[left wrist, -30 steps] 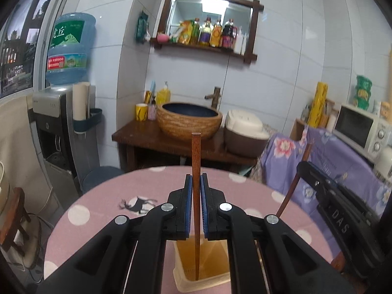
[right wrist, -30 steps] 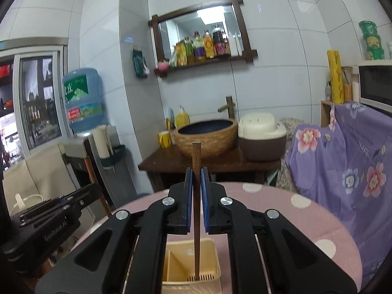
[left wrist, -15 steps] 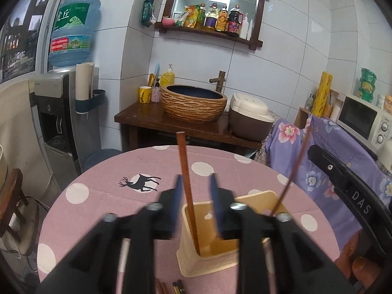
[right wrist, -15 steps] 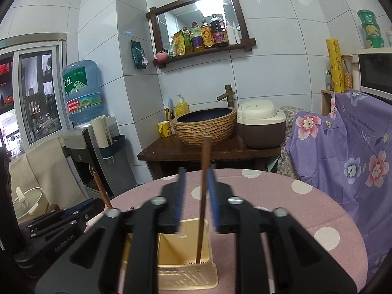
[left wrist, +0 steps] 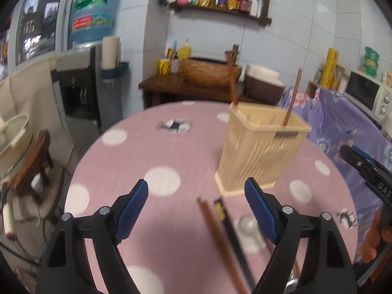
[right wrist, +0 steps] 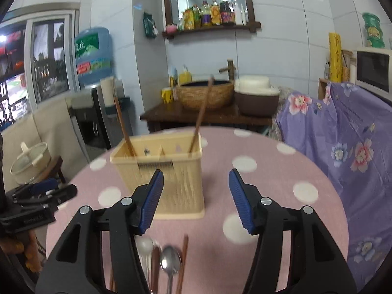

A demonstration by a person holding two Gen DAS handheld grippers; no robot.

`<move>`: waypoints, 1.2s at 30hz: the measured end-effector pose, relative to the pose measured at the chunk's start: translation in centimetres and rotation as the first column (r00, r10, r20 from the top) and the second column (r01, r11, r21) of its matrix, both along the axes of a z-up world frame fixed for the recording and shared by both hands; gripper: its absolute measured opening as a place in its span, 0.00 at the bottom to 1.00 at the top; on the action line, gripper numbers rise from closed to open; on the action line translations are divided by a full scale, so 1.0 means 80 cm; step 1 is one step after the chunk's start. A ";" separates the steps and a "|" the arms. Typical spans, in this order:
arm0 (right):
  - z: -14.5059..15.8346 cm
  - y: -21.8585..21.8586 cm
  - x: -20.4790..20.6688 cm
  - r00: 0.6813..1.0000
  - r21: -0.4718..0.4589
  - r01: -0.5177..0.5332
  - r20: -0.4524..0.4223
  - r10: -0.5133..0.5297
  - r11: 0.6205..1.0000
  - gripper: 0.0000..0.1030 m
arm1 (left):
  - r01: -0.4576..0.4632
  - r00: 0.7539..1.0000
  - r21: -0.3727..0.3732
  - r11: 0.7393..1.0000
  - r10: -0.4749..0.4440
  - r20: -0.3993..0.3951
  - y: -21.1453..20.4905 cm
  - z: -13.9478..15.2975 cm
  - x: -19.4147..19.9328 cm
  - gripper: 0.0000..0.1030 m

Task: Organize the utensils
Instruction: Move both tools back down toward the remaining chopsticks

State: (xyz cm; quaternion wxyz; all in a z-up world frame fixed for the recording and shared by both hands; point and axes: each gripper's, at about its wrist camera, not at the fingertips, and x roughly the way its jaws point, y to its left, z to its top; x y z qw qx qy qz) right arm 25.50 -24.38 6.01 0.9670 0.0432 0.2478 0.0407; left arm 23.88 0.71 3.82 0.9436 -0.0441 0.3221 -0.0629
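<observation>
A beige slotted utensil holder point(left wrist: 262, 147) stands on the pink dotted table point(left wrist: 147, 152); it also shows in the right wrist view point(right wrist: 171, 176). Two brown chopsticks stand in it, one point(right wrist: 122, 127) at its left end and one point(right wrist: 201, 120) at its right end. My left gripper point(left wrist: 196, 208) is open and empty, above loose chopsticks point(left wrist: 220, 240) and a spoon point(left wrist: 247, 227) lying on the table. My right gripper point(right wrist: 194, 201) is open and empty, just in front of the holder, above spoons point(right wrist: 170, 259) and chopsticks point(right wrist: 182, 262).
The other gripper shows at each view's edge: the right one point(left wrist: 367, 171) and the left one point(right wrist: 36, 203). A purple flowered cloth point(right wrist: 343, 147) hangs at the right. A water dispenser point(left wrist: 83, 78) and a wooden sink stand point(left wrist: 191, 88) are behind the table.
Both grippers opened and let go of their chopsticks, which now stand in the holder. Both grippers drew back and down toward the utensils lying on the table.
</observation>
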 end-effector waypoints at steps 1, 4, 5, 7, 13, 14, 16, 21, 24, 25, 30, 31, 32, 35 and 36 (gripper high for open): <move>-0.010 -0.003 -0.007 1.000 -0.001 0.011 -0.018 -0.011 1.000 0.54 | -0.013 1.000 -0.001 1.000 0.013 -0.026 0.007 -0.013 -0.007 0.67; -0.047 -0.013 -0.028 0.994 0.010 0.040 -0.098 -0.039 0.999 0.54 | -0.018 0.994 -0.033 0.999 0.014 -0.113 0.020 -0.044 -0.019 0.56; -0.058 -0.015 -0.034 0.992 0.024 0.041 -0.123 -0.037 0.999 0.54 | -0.018 0.991 -0.042 0.999 0.012 -0.137 0.022 -0.052 -0.022 0.54; -0.079 -0.014 -0.044 0.984 0.033 0.038 -0.174 -0.032 0.999 0.54 | -0.019 0.985 -0.048 0.999 0.010 -0.175 0.022 -0.067 -0.026 0.48; -0.120 0.003 -0.057 0.964 0.035 0.011 -0.268 -0.002 0.999 0.54 | 0.054 0.975 -0.026 0.998 -0.058 -0.214 -0.008 -0.090 -0.042 0.40; -0.125 0.007 -0.057 0.960 0.031 0.004 -0.280 0.005 1.000 0.54 | 0.061 0.973 -0.025 0.998 -0.065 -0.220 -0.012 -0.094 -0.044 0.39; -0.132 0.014 -0.055 0.953 0.021 -0.008 -0.302 0.014 1.000 0.54 | 0.075 0.969 -0.028 0.997 -0.080 -0.233 -0.018 -0.100 -0.045 0.39; -0.141 0.029 -0.049 0.940 -0.021 -0.030 -0.340 0.021 0.999 0.49 | 0.086 0.965 -0.024 0.996 -0.089 -0.247 -0.027 -0.107 -0.045 0.38; -0.149 0.034 -0.045 0.928 -0.031 -0.038 -0.371 0.024 0.999 0.46 | 0.090 0.963 -0.009 0.996 -0.089 -0.254 -0.034 -0.111 -0.043 0.38; -0.151 0.036 -0.044 0.925 -0.044 -0.038 -0.379 0.019 0.998 0.45 | 0.090 0.962 -0.007 0.996 -0.089 -0.258 -0.035 -0.113 -0.043 0.38; -0.154 0.034 -0.040 0.920 -0.044 -0.038 -0.392 0.018 0.998 0.43 | 0.103 0.960 0.005 0.995 -0.098 -0.261 -0.046 -0.115 -0.041 0.38; -0.154 0.034 -0.039 0.920 -0.048 -0.042 -0.393 0.020 0.998 0.43 | 0.107 0.960 0.009 0.994 -0.100 -0.263 -0.048 -0.116 -0.040 0.38; -0.154 0.036 -0.039 0.919 -0.051 -0.045 -0.394 0.022 0.998 0.43 | 0.109 0.960 0.017 0.994 -0.101 -0.263 -0.051 -0.117 -0.040 0.38; -0.154 0.036 -0.037 0.917 -0.053 -0.049 -0.398 0.024 0.997 0.43 | 0.107 0.961 0.036 0.994 -0.095 -0.260 -0.053 -0.119 -0.040 0.38; -0.154 0.037 -0.037 0.917 -0.054 -0.048 -0.399 0.023 0.997 0.43 | 0.105 0.961 0.033 0.994 -0.093 -0.260 -0.052 -0.119 -0.041 0.37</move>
